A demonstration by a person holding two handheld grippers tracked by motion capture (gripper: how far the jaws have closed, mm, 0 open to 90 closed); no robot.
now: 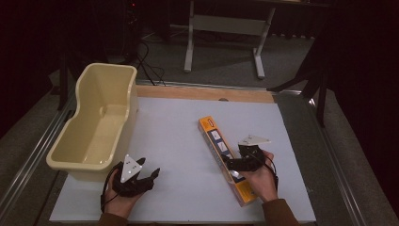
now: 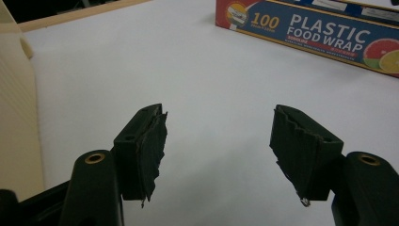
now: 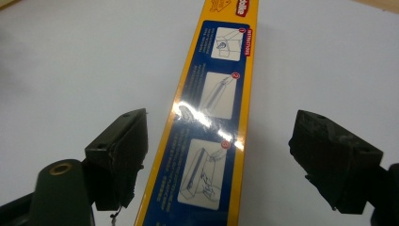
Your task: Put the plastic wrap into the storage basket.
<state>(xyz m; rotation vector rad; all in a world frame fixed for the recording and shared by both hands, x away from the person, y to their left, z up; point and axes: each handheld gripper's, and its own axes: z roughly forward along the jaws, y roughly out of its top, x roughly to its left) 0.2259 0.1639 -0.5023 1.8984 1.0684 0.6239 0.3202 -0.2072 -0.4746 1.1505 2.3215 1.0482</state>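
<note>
The right gripper (image 1: 231, 165) and hand (image 1: 261, 179) hide part of the food wrap box (image 1: 217, 139).

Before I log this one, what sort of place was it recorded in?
Probably a lab or studio recording station, not a home kitchen: a white work table edged by metal rails, dark curtains around it, cables on the grey floor. On it lie only staged props, a plastic food wrap box and a cream plastic tub.
</note>
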